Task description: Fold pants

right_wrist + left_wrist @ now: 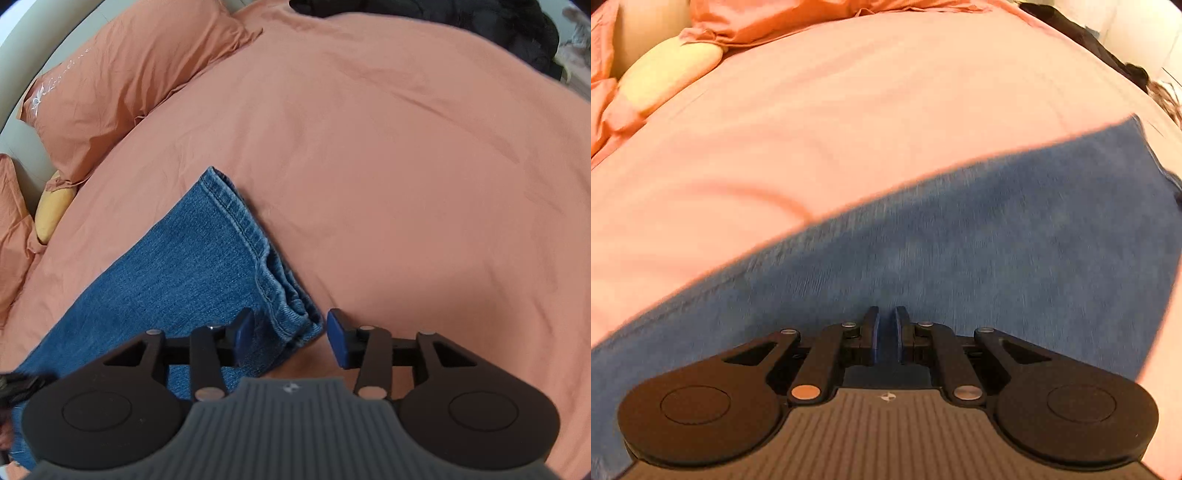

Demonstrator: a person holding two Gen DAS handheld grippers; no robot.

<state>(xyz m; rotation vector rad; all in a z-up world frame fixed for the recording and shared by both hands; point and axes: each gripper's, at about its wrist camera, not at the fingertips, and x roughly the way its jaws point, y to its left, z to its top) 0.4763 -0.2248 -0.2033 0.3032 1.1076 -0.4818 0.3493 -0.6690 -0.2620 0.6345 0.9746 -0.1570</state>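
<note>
Blue jeans (960, 251) lie flat on a salmon-pink bed sheet (849, 122). In the left wrist view the picture is blurred; my left gripper (886, 332) is over the denim with its blue pads almost together, and I cannot see cloth between them. In the right wrist view the jeans (177, 266) run from lower left to the leg hems (258, 251) near the middle. My right gripper (291, 332) is open, with the folded hem corner (299, 325) lying between its pads.
Salmon pillows (122, 81) and a yellow pillow (53, 214) lie at the far left by the headboard. Dark clothing (480, 26) sits at the far right edge of the bed. Bare sheet (424, 166) stretches to the right of the jeans.
</note>
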